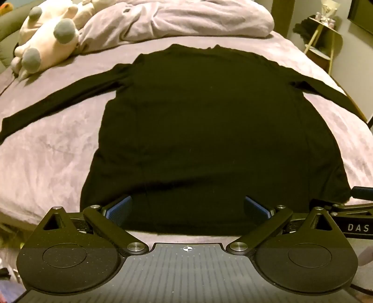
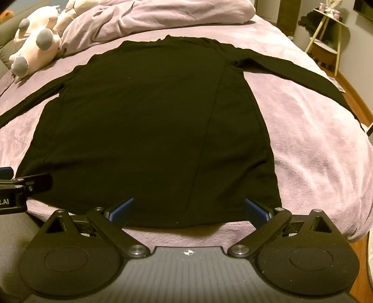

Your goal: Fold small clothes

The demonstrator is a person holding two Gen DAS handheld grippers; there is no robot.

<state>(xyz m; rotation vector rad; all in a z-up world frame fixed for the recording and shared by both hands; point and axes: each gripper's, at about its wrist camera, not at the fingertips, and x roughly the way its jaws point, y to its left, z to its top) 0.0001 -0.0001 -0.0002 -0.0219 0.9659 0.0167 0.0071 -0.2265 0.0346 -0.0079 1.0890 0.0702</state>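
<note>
A black long-sleeved shirt (image 1: pixel 209 130) lies flat on the bed, hem toward me, both sleeves spread out to the sides; it also shows in the right wrist view (image 2: pixel 149 130). My left gripper (image 1: pixel 187 207) is open and empty, its blue-padded fingers wide apart just above the hem's left half. My right gripper (image 2: pixel 188 209) is open and empty over the hem's right half. Each gripper shows at the edge of the other's view: the right gripper (image 1: pixel 359 194) and the left gripper (image 2: pixel 14 184).
The bed is covered with a lilac blanket (image 1: pixel 53 163). A bunched duvet (image 1: pixel 177 21) and a white plush toy (image 1: pixel 46 39) lie at the far end. A small shelf stand (image 2: pixel 326 39) stands on the floor at the far right.
</note>
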